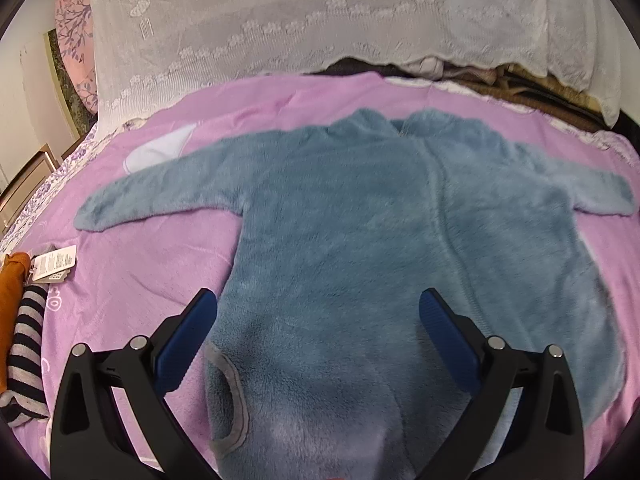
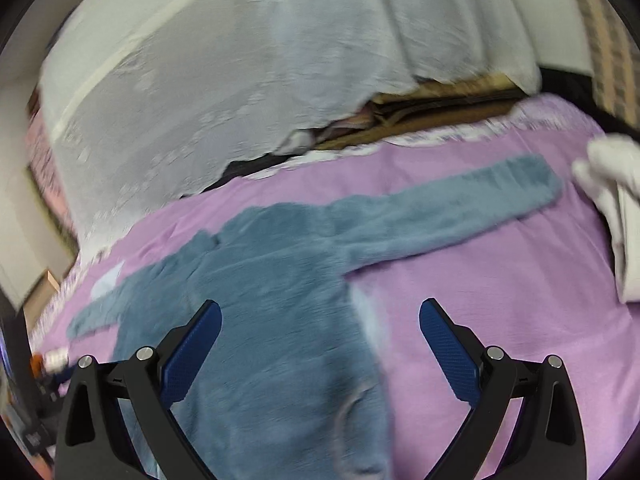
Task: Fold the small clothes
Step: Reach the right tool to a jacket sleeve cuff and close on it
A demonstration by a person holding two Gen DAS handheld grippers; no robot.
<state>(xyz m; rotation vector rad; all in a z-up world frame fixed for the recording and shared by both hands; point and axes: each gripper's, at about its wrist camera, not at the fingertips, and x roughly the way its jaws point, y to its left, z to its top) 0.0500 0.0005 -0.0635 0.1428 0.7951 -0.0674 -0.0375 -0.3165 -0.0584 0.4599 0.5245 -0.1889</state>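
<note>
A blue fleece baby onesie (image 1: pixel 380 240) lies spread flat on a pink blanket (image 1: pixel 152 268), both sleeves stretched out sideways. My left gripper (image 1: pixel 318 320) is open and empty above its lower left part, near a grey-edged leg cuff (image 1: pixel 234 404). The right wrist view is blurred. It shows the same onesie (image 2: pixel 260 300) with its right sleeve (image 2: pixel 460 212) reaching out. My right gripper (image 2: pixel 320 332) is open and empty above the garment's right edge and the pink blanket (image 2: pixel 500 300).
A white lace cover (image 1: pixel 300 20) hangs over a pile at the back. A striped garment (image 1: pixel 26 348), an orange one (image 1: pixel 12 288) and paper tags (image 1: pixel 54 266) lie at the left edge. A white cloth (image 1: pixel 160 148) lies behind the left sleeve. White cloth (image 2: pixel 616 208) sits at the right.
</note>
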